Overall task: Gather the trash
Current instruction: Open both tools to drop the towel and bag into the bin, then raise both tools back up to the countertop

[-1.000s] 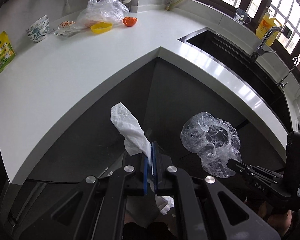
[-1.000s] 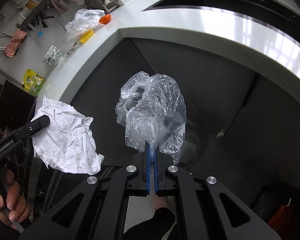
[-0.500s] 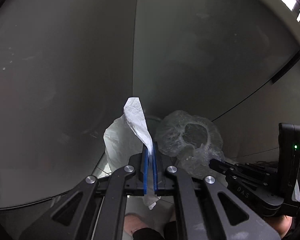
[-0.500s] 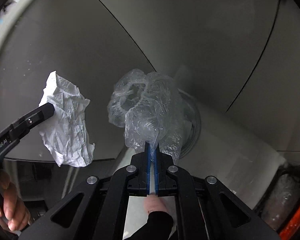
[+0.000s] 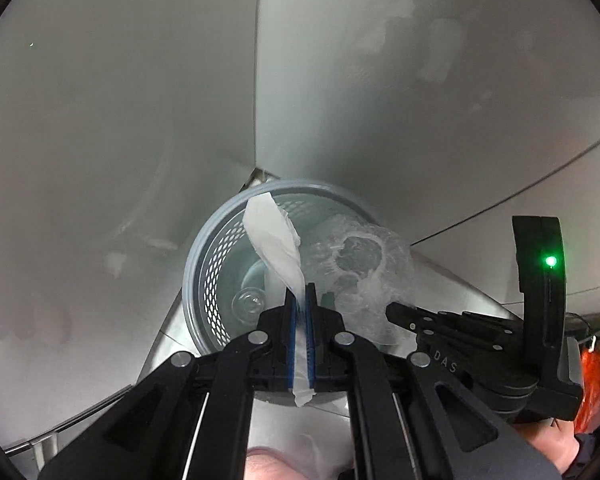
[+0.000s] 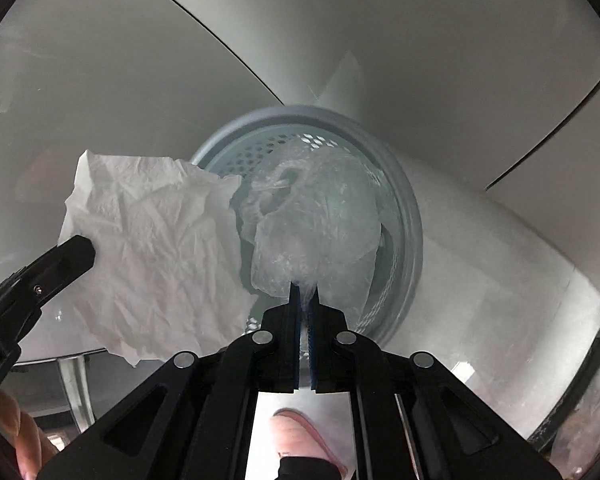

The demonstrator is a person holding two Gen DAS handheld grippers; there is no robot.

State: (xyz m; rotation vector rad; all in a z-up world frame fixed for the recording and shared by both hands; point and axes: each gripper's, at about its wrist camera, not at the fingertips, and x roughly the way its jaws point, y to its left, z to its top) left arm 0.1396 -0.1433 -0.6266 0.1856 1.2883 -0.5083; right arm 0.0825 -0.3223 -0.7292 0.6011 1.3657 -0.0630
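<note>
My left gripper [image 5: 300,292] is shut on a crumpled white paper tissue [image 5: 274,240], which also shows in the right wrist view [image 6: 156,256]. My right gripper [image 6: 305,292] is shut on a clear plastic wrap [image 6: 312,224], also seen in the left wrist view [image 5: 360,276]. Both hang just above the mouth of a pale blue perforated trash basket [image 5: 208,280] on the floor, whose rim also shows in the right wrist view [image 6: 410,216]. A clear plastic cup [image 5: 250,300] lies inside the basket.
Grey cabinet fronts [image 5: 140,100] meet in a corner right behind the basket. An orange bag [image 5: 594,380] sits at the far right. A clear bag [image 6: 592,424] lies at the lower right. A shoe [image 6: 300,432] shows below the right gripper.
Both grippers have dropped from countertop height down to the floor corner. The basket has come into view and both pieces of trash now hang over its mouth.
</note>
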